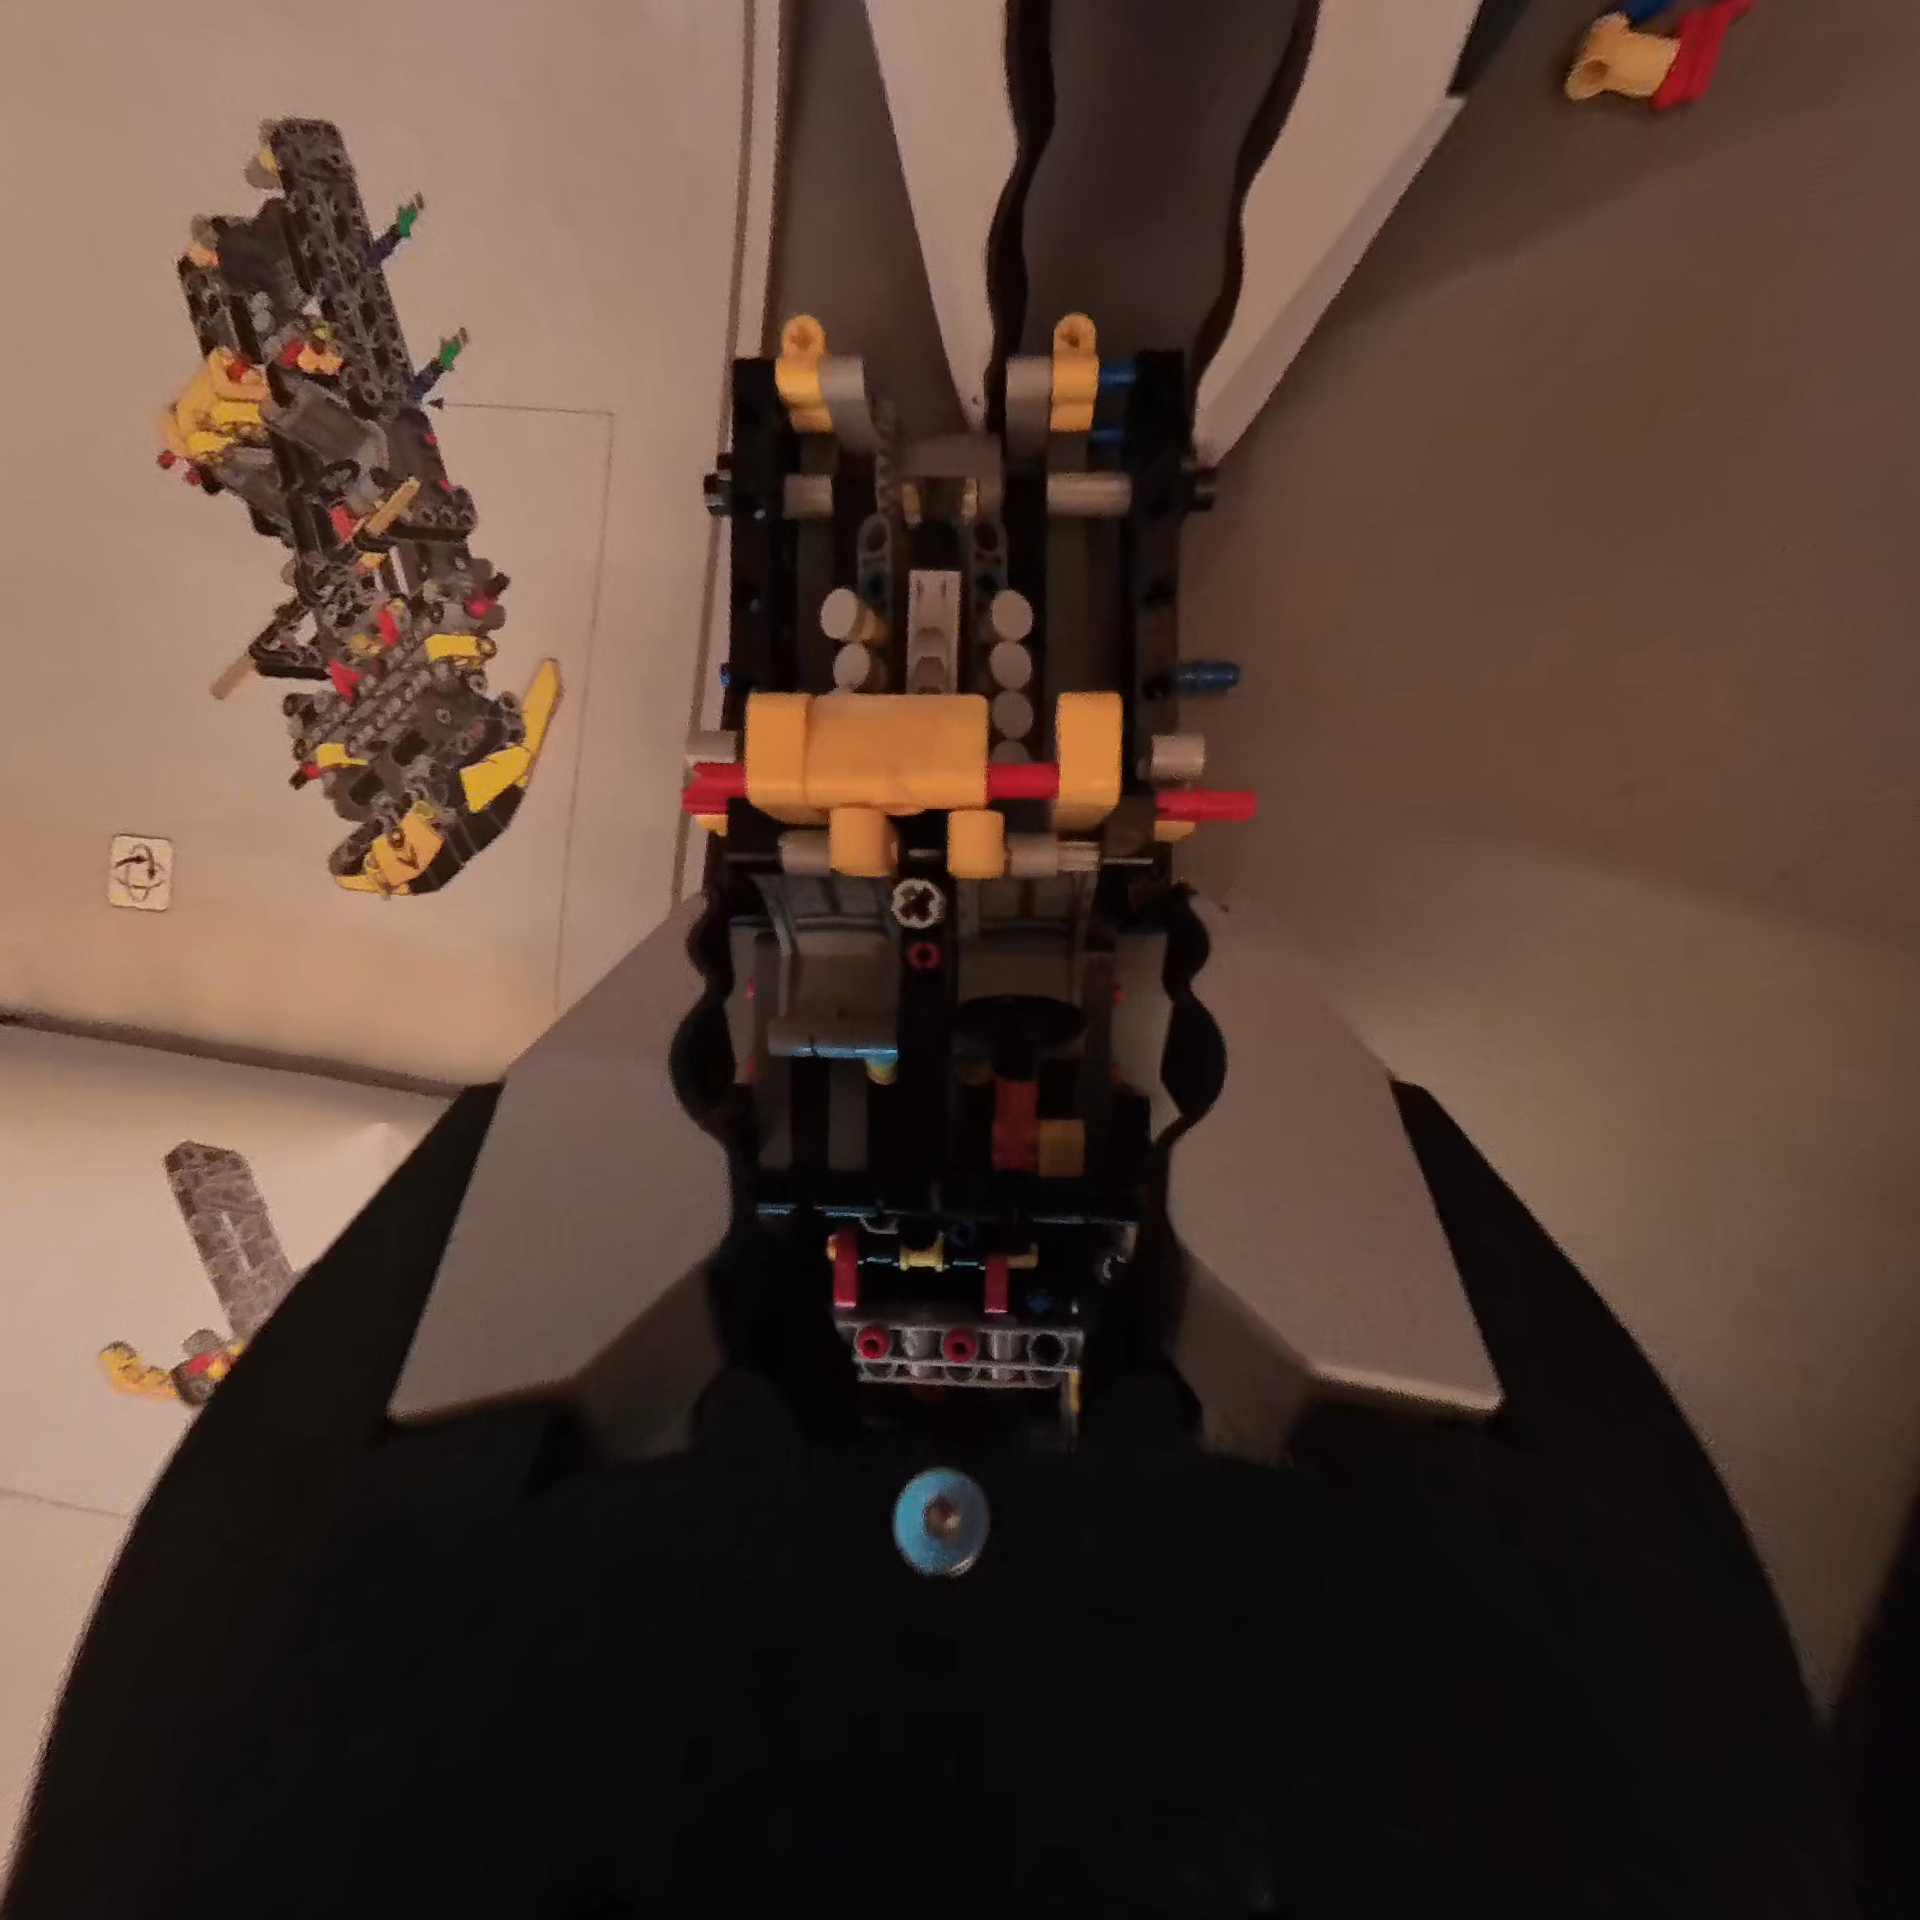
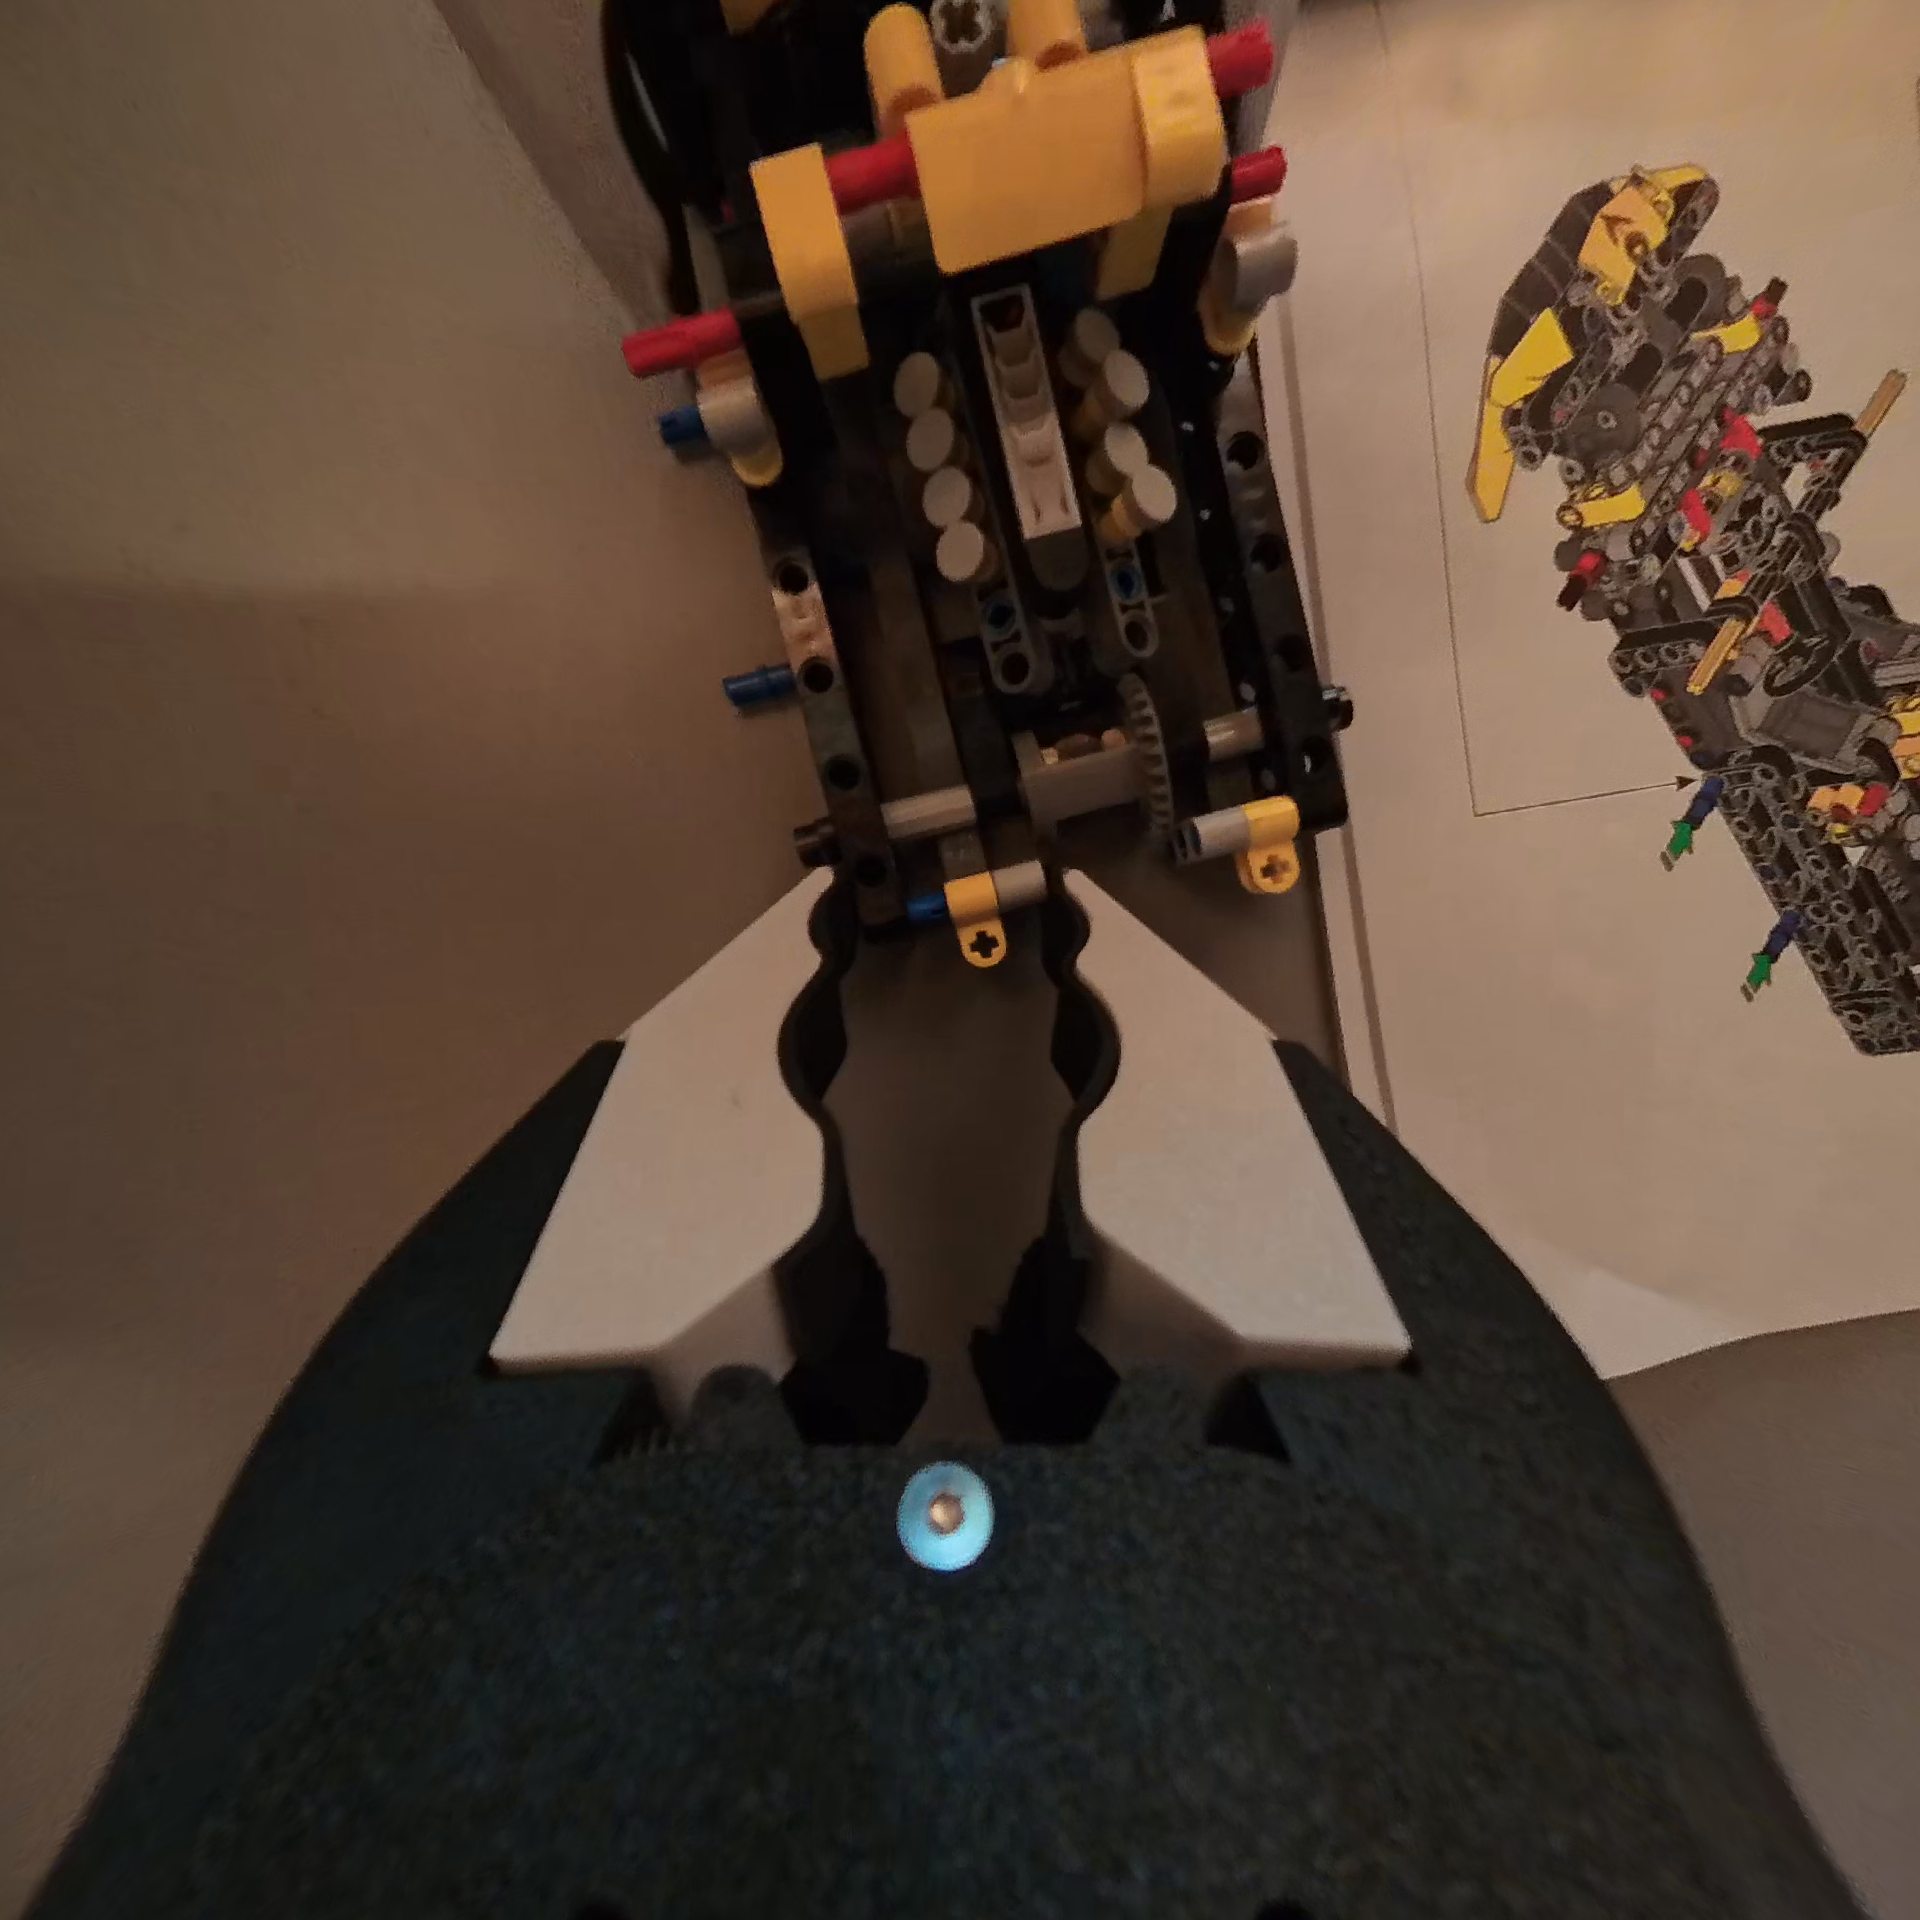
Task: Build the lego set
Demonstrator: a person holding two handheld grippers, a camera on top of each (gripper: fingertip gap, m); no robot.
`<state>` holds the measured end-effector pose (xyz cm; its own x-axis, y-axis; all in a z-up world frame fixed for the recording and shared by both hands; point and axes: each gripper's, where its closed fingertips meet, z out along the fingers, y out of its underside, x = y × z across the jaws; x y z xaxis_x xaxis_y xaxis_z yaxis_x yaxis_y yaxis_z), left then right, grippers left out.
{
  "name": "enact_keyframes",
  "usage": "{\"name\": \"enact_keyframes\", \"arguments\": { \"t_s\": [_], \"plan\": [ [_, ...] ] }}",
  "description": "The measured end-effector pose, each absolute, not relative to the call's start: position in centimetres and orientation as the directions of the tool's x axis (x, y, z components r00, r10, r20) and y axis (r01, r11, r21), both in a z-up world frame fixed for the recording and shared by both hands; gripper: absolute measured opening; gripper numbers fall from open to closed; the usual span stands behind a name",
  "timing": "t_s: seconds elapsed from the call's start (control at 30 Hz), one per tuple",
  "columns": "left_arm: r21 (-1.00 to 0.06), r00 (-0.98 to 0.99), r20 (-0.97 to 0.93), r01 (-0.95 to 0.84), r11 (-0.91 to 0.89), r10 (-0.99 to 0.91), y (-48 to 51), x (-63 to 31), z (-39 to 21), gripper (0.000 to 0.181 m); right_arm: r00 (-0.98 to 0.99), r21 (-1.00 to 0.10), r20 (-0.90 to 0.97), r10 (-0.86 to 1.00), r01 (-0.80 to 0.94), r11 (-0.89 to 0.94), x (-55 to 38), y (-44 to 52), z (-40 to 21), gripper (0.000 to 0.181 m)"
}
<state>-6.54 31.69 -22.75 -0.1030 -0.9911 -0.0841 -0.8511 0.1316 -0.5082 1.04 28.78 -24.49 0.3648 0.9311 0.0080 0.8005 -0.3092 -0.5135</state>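
Gripped between the fingers of the left gripper (image 1: 940, 935) is the near end of the lego model (image 1: 935, 644), a black frame with yellow blocks and red axles. At the model's far end, the right gripper (image 2: 951, 914) is closed narrowly around a yellow connector (image 2: 982, 914). An instruction booklet (image 2: 1558, 1039) with printed build diagrams lies beside the model. Only in the left wrist view are loose yellow and red pieces (image 1: 1652, 52) seen on the grey table (image 1: 1558, 727). No writing can be made out.
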Motion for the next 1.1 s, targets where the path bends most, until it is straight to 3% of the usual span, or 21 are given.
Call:
{"name": "enact_keyframes", "arguments": {
  "t_s": [0.23,0.4,0.9,1.1],
  "plan": [
    [-0.467,-0.104,-0.09,-0.874,0.134,-0.99,31.97,-6.59,-22.86,0.08,0.348,-0.551,-0.035,0.937,0.776,-0.309,0.87,28.51,-24.39,0.045],
    [-0.481,-0.099,-0.088,-0.867,0.129,-0.991,31.78,-6.46,-22.84,0.083,0.32,-0.555,0.016,0.947,0.791,-0.258,1.11,29.04,-24.44,0.034],
    [-0.481,-0.093,-0.084,-0.868,0.122,-0.992,31.83,-6.25,-22.84,0.081,0.318,-0.513,0.022,0.948,0.818,-0.262,1.31,28.93,-24.5,0.034],
    [-0.498,-0.083,-0.066,-0.861,0.105,-0.994,31.8,-6.23,-22.81,0.081,0.269,-0.556,0.039,0.962,0.806,-0.203,1.25,28.94,-24.49,0.033]
  ]
}}
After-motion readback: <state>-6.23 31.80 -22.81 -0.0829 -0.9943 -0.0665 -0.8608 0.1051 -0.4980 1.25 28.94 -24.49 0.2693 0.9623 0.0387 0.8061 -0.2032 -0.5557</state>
